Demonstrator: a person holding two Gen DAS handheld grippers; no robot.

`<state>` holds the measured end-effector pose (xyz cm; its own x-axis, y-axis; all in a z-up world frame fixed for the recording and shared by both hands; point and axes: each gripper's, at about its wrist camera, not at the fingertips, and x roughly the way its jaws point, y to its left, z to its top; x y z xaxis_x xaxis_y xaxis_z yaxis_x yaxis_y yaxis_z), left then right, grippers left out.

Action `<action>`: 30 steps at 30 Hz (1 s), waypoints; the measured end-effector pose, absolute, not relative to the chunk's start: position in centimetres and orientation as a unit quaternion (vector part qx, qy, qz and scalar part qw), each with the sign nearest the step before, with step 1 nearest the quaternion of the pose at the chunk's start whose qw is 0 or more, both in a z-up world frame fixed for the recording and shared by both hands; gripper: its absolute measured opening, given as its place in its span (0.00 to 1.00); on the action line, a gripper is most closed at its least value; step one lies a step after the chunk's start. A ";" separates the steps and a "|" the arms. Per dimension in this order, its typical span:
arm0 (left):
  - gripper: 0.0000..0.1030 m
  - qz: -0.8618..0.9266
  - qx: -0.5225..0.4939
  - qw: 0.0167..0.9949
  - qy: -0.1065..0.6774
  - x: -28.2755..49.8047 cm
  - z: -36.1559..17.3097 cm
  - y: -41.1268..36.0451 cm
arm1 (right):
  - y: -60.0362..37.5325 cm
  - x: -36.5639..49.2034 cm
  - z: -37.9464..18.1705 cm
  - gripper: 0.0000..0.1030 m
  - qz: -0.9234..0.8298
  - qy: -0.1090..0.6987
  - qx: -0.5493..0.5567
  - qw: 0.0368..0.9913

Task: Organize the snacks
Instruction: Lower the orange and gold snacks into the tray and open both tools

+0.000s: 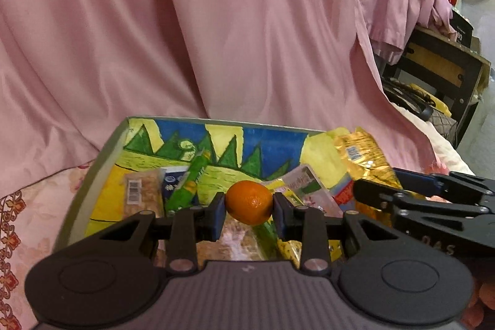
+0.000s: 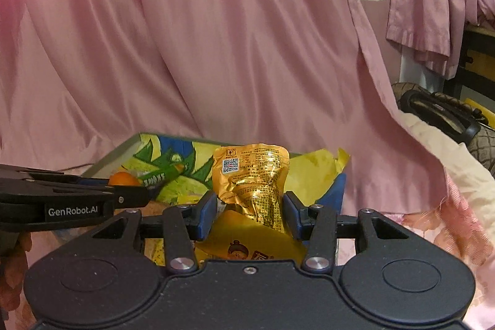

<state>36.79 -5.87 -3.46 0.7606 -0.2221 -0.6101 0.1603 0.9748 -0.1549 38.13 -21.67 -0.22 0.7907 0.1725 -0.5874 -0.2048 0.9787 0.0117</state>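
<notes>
Left gripper [image 1: 249, 203]: nearest item in its own view, fingers [image 1: 216, 214] clamped on a small orange [image 1: 249, 201], one blue pad against each side, fruit held just above the box contents. Right gripper [image 2: 250, 206]: fingers [image 2: 205, 214] clamped on a crumpled gold pouch [image 2: 255, 181], printed back with a QR label facing the camera, top edge upright above the pads; the same gripper enters the left view from the right edge, just beside the left one. Under the pouch: a yellow packet [image 2: 247, 246] with a cartoon face, partly hidden by the gripper body. Box [image 1: 92, 175]: shallow, grey rim, its inside lined with a painted picture of green peaks, blue sky and yellow ground; it sits directly below and ahead of both grippers. Contents, left view: a clear packet with a barcode [image 1: 139, 190] at the left, a green wrapper [image 1: 191, 178] lying tilted beside it, a pink-and-white packet [image 1: 304, 184] right of the orange, further wrappers beneath, too covered to identify. Bedding [image 1: 27, 206]: pale floral cloth, under and left of the box. Pink cloth [image 1: 185, 20]: draped in heavy folds behind the box, filling the upper part of both views. Far right: a dark wooden frame [image 1: 448, 64] with more pink fabric hung over it.
</notes>
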 end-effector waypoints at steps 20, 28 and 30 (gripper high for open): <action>0.34 -0.098 -0.034 0.932 0.348 37.5 -4.7 -6.6 | -21.1 39.2 -1.9 0.49 0.103 0.329 -0.053 0.937; 0.35 -0.093 -0.037 0.928 0.359 37.7 -5.1 -6.6 | -21.0 39.1 -2.2 0.51 0.100 0.331 -0.060 0.936; 0.35 -0.094 -0.033 0.927 0.360 37.7 -5.2 -6.7 | -21.1 39.1 -2.2 0.51 0.100 0.330 -0.060 0.937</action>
<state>37.68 -6.69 -5.18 0.7224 -0.1979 -0.6625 0.1509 0.9802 -0.1283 39.05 -21.07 -2.24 0.7615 0.1481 -0.6310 -0.2277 0.9726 -0.0466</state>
